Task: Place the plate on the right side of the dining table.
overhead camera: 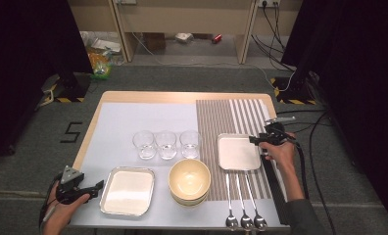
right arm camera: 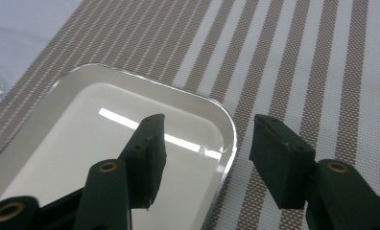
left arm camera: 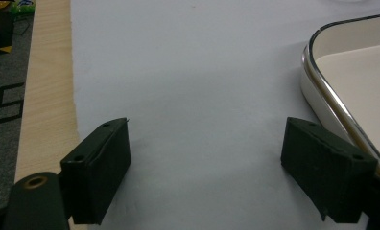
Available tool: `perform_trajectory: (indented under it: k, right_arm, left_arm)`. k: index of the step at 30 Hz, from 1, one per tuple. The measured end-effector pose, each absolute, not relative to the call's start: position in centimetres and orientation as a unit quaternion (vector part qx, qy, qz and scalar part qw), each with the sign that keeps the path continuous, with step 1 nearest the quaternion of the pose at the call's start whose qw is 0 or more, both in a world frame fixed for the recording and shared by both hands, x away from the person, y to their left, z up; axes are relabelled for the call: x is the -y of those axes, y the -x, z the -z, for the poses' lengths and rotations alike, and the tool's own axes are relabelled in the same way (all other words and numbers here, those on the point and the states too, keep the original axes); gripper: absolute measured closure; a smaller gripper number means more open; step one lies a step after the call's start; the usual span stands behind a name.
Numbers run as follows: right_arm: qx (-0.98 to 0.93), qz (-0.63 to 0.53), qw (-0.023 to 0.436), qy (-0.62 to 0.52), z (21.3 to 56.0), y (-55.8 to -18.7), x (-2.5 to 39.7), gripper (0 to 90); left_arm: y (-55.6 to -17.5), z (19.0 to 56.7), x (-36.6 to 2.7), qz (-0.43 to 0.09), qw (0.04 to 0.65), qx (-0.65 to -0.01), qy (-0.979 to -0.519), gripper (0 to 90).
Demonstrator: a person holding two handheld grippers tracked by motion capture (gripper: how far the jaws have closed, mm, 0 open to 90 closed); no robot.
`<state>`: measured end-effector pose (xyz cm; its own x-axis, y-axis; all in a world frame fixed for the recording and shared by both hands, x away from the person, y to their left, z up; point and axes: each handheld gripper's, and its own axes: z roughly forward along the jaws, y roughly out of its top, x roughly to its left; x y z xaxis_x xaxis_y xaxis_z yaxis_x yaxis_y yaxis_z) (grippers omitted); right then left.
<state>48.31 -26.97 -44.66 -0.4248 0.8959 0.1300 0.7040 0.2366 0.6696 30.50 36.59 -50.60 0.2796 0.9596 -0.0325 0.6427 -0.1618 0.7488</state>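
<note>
Right gripper view: parted tongs [right arm camera: 205, 160] astride glossy round-cornered tray [right arm camera: 73, 139] rim.

One sign can be read. A big black number 5 [overhead camera: 72, 132] is stuck on the grey floor [overhead camera: 30, 156], just to the left of the worktop [overhead camera: 148, 97]. It is made of straight black strips, like tape. In the left gripper view, part of the same black number [left arm camera: 8, 103] shows on the floor past the wooden edge [left arm camera: 46, 91] of the worktop. No other words or numbers can be read.
</note>
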Motion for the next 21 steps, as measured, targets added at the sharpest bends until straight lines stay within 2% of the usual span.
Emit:
perform_trajectory:
  k: [12, 21]
  right_arm:
    - [-0.773, -0.371, 0.133, -0.497, 42.5, -45.4, 25.4, 26.6]
    - [-0.773, -0.384, 0.142, -0.485, 41.7, -44.0, 24.8, 19.6]
  left_arm:
    - [-30.5, 50.6, -36.6, -0.235, 0.338, -0.552, -0.725, 16.5]
    - [-30.5, 50.6, -36.7, -0.234, 0.339, -0.553, -0.725, 16.4]
